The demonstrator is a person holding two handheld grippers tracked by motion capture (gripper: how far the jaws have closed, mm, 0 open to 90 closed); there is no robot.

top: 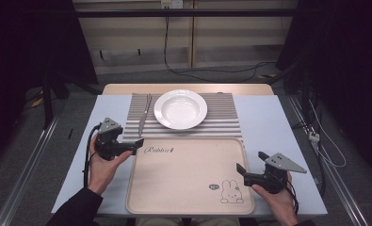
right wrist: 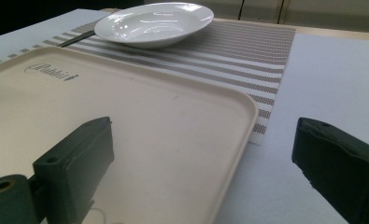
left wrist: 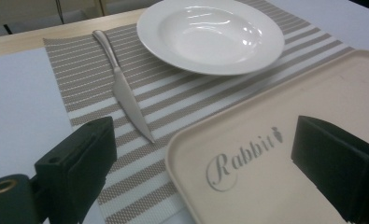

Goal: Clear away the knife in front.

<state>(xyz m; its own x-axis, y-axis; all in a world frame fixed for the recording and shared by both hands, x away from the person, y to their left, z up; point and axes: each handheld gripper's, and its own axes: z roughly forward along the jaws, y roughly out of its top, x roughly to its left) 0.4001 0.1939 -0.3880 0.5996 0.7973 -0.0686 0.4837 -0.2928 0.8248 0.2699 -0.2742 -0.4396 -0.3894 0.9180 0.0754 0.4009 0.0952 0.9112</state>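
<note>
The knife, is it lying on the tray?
No, the knife lies on the striped placemat left of the white plate, with its tip just short of the tray rim.

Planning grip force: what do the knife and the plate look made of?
Knife: likely one-piece stainless steel, brushed grey with a soft sheen. Plate: probably glazed ceramic, glossy white with sharp highlights, though hard plastic can't be ruled out.
</note>
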